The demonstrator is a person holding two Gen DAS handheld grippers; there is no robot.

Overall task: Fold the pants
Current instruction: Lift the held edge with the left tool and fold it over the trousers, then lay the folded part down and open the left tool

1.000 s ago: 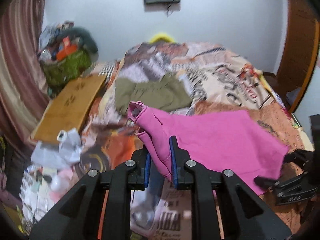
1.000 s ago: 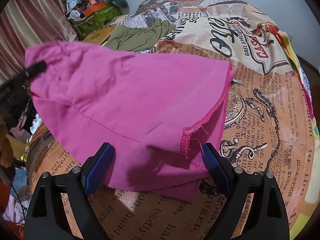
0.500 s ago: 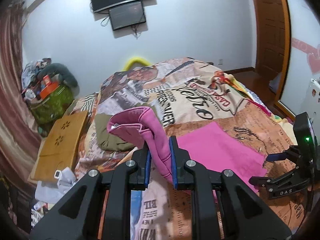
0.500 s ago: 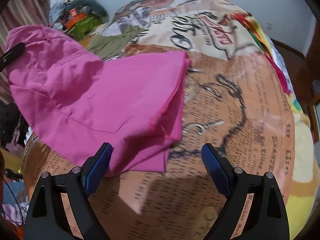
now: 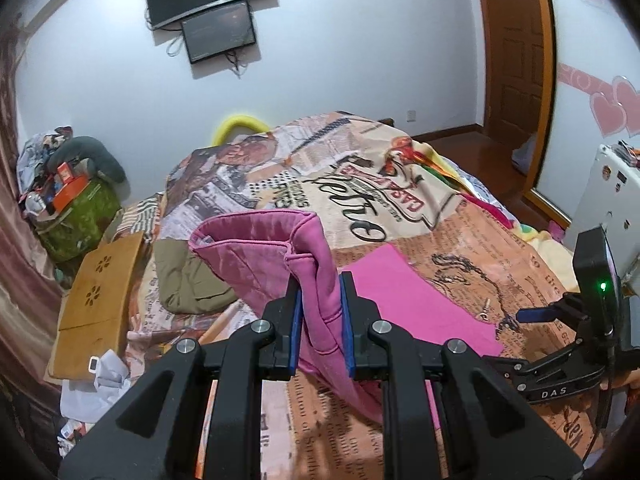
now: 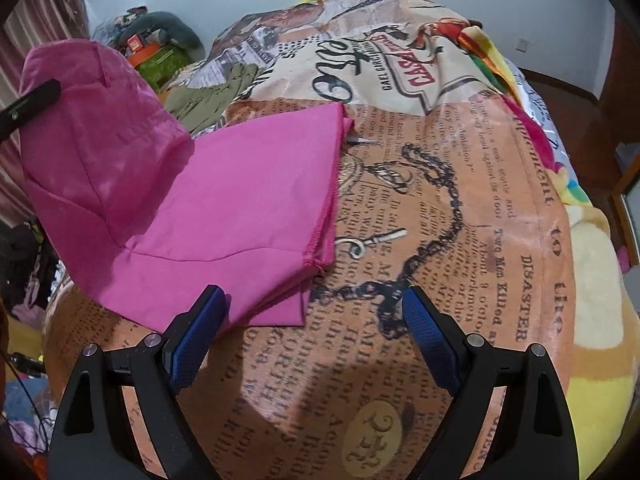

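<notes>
Pink pants [image 5: 404, 296] [image 6: 248, 208] lie partly on the printed bedspread [image 6: 460, 208]. My left gripper [image 5: 322, 316] is shut on their waistband end, which it holds lifted above the bed, bunched and hanging between the blue pads. In the right wrist view that raised end shows at the upper left, with one left finger [image 6: 30, 106] against it. The leg hems rest flat on the bed. My right gripper [image 6: 310, 336] hovers open just in front of the pants' near corner, nothing between its pads. The right gripper also shows from the side at the edge of the left wrist view [image 5: 536, 314].
Olive-green folded clothing [image 5: 188, 284] [image 6: 208, 96] lies farther back on the bed. A wooden board [image 5: 96, 300] and scattered clutter sit on the floor at the left. A green bag [image 5: 76, 220] piled with things stands by the wall. A wooden door [image 5: 516, 48] is at the right.
My left gripper has lifted and swung with the waistband end, rolling as it went. The right gripper drew back off the pants, whose hem now lies flat ahead of its open pads.
</notes>
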